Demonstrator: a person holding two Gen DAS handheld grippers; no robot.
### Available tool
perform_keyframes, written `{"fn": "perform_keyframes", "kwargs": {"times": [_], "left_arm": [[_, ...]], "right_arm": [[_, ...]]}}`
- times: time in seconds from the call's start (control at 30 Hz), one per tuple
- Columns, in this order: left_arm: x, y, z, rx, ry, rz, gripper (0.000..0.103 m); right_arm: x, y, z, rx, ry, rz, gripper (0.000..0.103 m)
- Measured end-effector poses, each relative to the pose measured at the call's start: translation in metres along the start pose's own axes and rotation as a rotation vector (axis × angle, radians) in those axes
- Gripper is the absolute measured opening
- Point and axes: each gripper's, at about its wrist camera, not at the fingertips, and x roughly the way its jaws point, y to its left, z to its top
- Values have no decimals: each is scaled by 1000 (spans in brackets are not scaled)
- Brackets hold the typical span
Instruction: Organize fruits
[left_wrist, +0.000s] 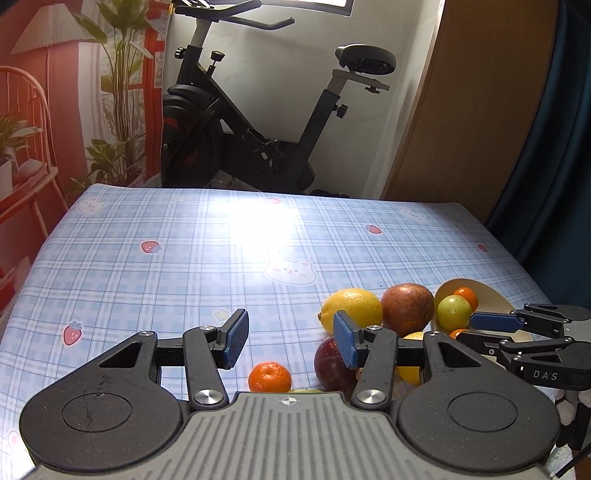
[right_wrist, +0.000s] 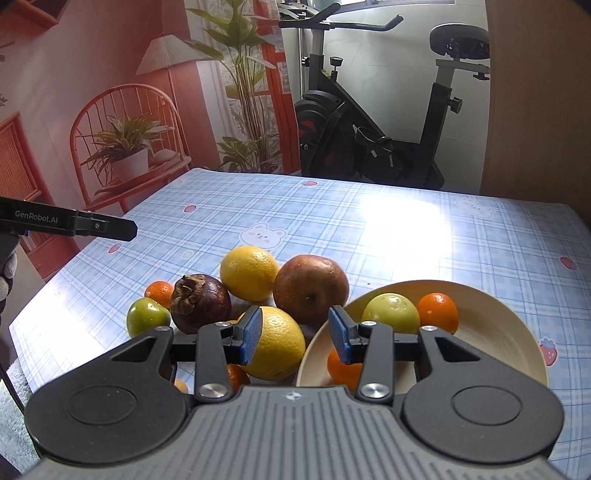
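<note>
Left gripper (left_wrist: 290, 341) hangs over the checked tablecloth (left_wrist: 166, 258) with its jaws apart and nothing between the blue pads; a small tangerine (left_wrist: 269, 376) sits on the cloth just below the gap, and the dark purple fruit (left_wrist: 334, 363) lies partly behind the right-hand pad; beyond it a lemon (left_wrist: 352, 308) and a reddish-brown apple (left_wrist: 406, 308) sit side by side, touching.

Right gripper (right_wrist: 295, 334) is open too, gripping nothing; its left pad stands in front of a second lemon (right_wrist: 279, 343), its right pad in front of the cream bowl (right_wrist: 509, 350); whether either pad touches, I can't tell.

The right wrist view shows what the left mostly hides: the bowl holds a green fruit (right_wrist: 389, 308) and two tangerines, one at the back (right_wrist: 437, 310), one at the near rim (right_wrist: 341, 369); another green fruit (right_wrist: 147, 317) lies on the cloth beside the purple one; the left view alone shows the empty stretch of cloth and the right gripper reaching in over the bowl.
</note>
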Motion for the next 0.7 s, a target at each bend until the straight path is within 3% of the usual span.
{"fn": "perform_keyframes", "kwargs": {"times": [0.13, 0.4, 0.7], "left_arm": [[4, 5, -3, -13, 29, -2, 48], [12, 9, 1, -33, 65, -3, 48], [33, 10, 4, -125, 112, -69, 48]], "right_arm": [[6, 8, 3, -19, 5, 5, 43], [26, 39, 10, -166, 49, 48, 44], [57, 68, 5, -313, 109, 124, 45]]}}
